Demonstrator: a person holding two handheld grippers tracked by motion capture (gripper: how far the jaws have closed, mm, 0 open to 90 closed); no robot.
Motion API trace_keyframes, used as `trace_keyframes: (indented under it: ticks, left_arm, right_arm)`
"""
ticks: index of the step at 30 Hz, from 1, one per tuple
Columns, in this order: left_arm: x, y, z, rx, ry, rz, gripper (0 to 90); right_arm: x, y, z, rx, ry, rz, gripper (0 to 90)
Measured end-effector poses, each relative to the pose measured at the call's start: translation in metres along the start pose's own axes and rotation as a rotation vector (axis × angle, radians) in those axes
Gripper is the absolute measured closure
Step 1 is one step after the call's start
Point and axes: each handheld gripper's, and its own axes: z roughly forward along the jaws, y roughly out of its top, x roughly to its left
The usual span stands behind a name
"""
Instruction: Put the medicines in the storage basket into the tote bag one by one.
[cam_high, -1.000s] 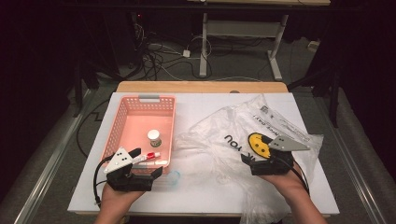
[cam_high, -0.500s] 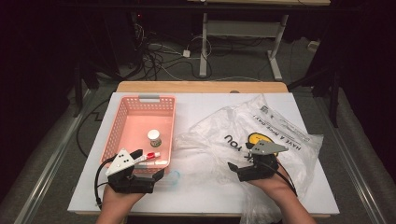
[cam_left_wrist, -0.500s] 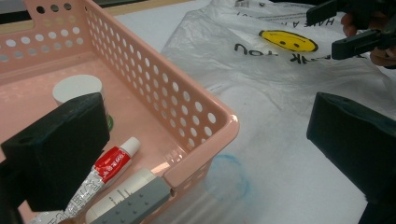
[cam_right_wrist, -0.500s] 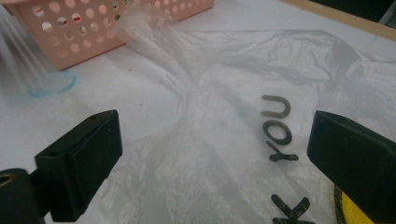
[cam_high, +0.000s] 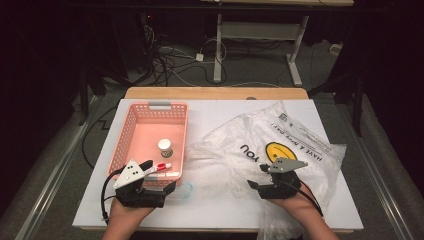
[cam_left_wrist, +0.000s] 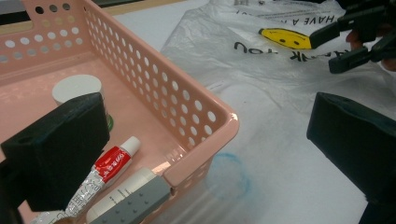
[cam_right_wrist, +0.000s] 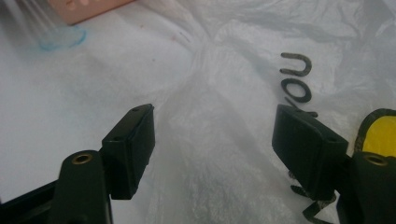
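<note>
A pink perforated basket (cam_high: 129, 131) stands on the white table, left of centre. It holds a white-capped jar (cam_high: 165, 147), a red and white tube (cam_left_wrist: 108, 166) and a grey and white item (cam_left_wrist: 133, 201). My left gripper (cam_high: 159, 176) is open, its jaws straddling the basket's near right corner (cam_left_wrist: 219, 122). A crumpled clear plastic bag (cam_high: 280, 131) with a yellow smiley (cam_high: 276, 150) lies to the right. My right gripper (cam_high: 256, 176) hangs low over the bag's left part. Its jaws have just been closing. A fold of the bag (cam_right_wrist: 215, 116) lies between them, and the pads (cam_right_wrist: 140, 135) stand apart from it.
A faint blue ring (cam_high: 186, 190) marks the table (cam_high: 220, 212) just right of the basket's near corner. A wooden strip (cam_high: 215, 93) edges the table's far side. Cables (cam_high: 170, 60) and a desk frame (cam_high: 260, 35) stand on the floor beyond.
My right gripper has moved left and down over the bag, off the smiley, and its jaws have narrowed. The left gripper and the basket have stayed put.
</note>
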Motion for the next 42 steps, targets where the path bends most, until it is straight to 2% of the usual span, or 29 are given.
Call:
trace_keyframes:
  ticks: [6, 9, 13, 16, 17, 18, 20, 23, 24, 27, 28, 30, 32, 33, 37, 41, 42]
  left_arm:
    - [-0.003, 0.000, 0.003, 0.007, -0.007, 0.011, 0.0]
    - [-0.003, 0.000, 0.006, 0.015, -0.010, 0.010, 0.0]
    - [-0.004, 0.000, 0.008, 0.027, -0.018, 0.016, 0.0]
    - [-0.005, 0.000, 0.006, 0.025, -0.018, 0.020, 0.0]
    - [-0.005, 0.000, 0.006, 0.024, -0.020, 0.018, 0.0]
    - [-0.006, 0.000, 0.005, 0.023, -0.021, 0.020, 0.0]
    - [-0.006, 0.000, 0.005, 0.022, -0.029, 0.024, 0.0]
    - [-0.007, 0.003, 0.005, 0.006, -0.041, 0.009, 0.0]
    - [-0.008, 0.003, 0.005, 0.005, -0.042, 0.008, 0.0]
    - [-0.011, 0.001, 0.007, 0.024, -0.051, 0.041, 0.0]
    - [-0.010, 0.001, 0.007, 0.028, -0.048, 0.042, 0.0]
    - [-0.007, 0.000, 0.007, 0.023, -0.049, 0.017, 0.0]
    - [-0.005, 0.000, 0.008, 0.025, -0.050, 0.004, 0.0]
    - [-0.005, 0.000, 0.008, 0.027, -0.048, 0.005, 0.0]
    - [-0.005, 0.000, 0.009, 0.029, -0.045, 0.014, 0.0]
    - [-0.004, 0.000, 0.010, 0.032, -0.044, 0.011, 0.0]
    - [-0.005, 0.000, 0.010, 0.033, -0.043, 0.012, 0.0]
  right_arm:
    - [0.004, -0.005, 0.007, 0.053, 0.045, -0.037, 36.7]
    - [0.007, -0.005, 0.010, 0.062, 0.055, -0.043, 37.4]
    - [0.011, -0.008, 0.018, 0.112, 0.046, -0.067, 37.9]
    - [0.010, -0.011, 0.023, 0.129, 0.054, -0.065, 45.0]
    - [0.008, -0.012, 0.024, 0.129, 0.053, -0.059, 48.8]
    - [0.008, -0.012, 0.024, 0.129, 0.053, -0.059, 48.8]
    - [0.006, -0.011, 0.024, 0.124, 0.050, -0.049, 57.1]
    - [0.004, -0.011, 0.024, 0.112, 0.066, -0.021, 65.9]
    - [0.005, -0.011, 0.025, 0.113, 0.056, -0.020, 68.7]
    - [0.006, -0.010, 0.025, 0.110, 0.055, -0.022, 73.2]
    - [0.007, -0.009, 0.025, 0.110, 0.059, -0.034, 73.4]
    - [0.006, -0.008, 0.026, 0.106, 0.066, -0.031, 72.7]
    - [0.004, -0.006, 0.025, 0.087, 0.054, -0.010, 73.7]
    - [0.004, -0.005, 0.025, 0.080, 0.049, -0.002, 74.7]
    - [0.002, -0.005, 0.028, 0.090, 0.043, -0.023, 77.7]
    - [0.003, -0.004, 0.030, 0.096, 0.044, -0.039, 77.0]
    - [0.004, -0.004, 0.030, 0.102, 0.056, -0.052, 74.2]
